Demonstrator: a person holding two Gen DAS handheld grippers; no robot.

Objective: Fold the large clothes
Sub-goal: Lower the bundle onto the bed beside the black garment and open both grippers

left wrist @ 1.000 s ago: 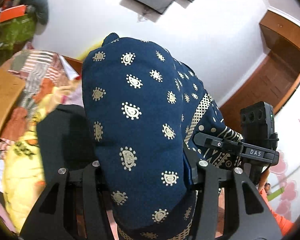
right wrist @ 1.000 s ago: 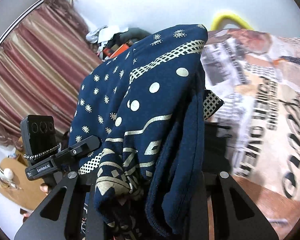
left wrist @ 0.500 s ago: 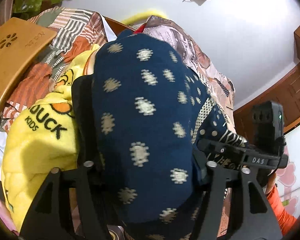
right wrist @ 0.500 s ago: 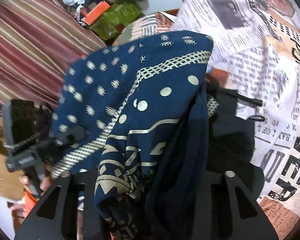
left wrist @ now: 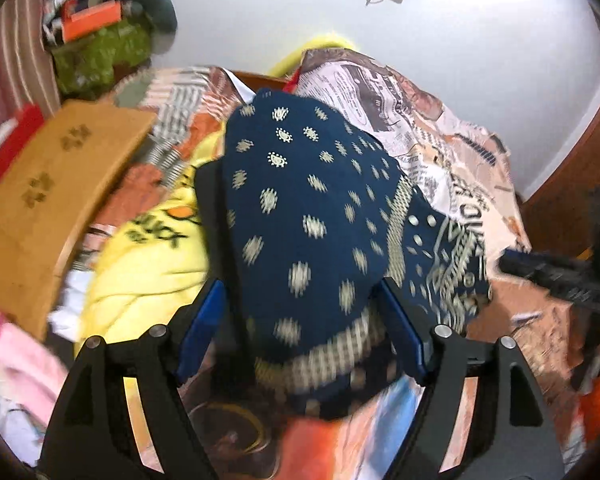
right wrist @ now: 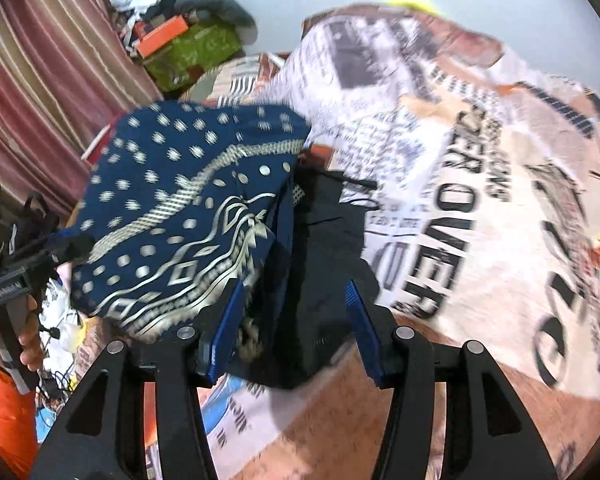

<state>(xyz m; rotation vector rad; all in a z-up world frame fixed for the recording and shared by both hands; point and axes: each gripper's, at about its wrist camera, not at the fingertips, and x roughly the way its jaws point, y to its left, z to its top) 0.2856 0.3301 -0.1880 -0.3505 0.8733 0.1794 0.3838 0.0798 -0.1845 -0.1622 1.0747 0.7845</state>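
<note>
Having dropped from mid-air onto the bed (left wrist: 480, 152), the navy garment (left wrist: 308, 216) is lying released between both hand-held grippers' (left wrist: 302, 332) (right wrist: 292, 328) parted fingers, likely awaiting smoothing.

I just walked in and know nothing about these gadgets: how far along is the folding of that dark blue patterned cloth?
Done: the navy patterned garment looks doubled into a compact bundle on the bed. In hand: both the left gripper and right gripper stand open around it, blue fingers spread, apparently letting go. Left: probably tidying the fold, then the yellow garment beside it, which looks unfolded.
</note>
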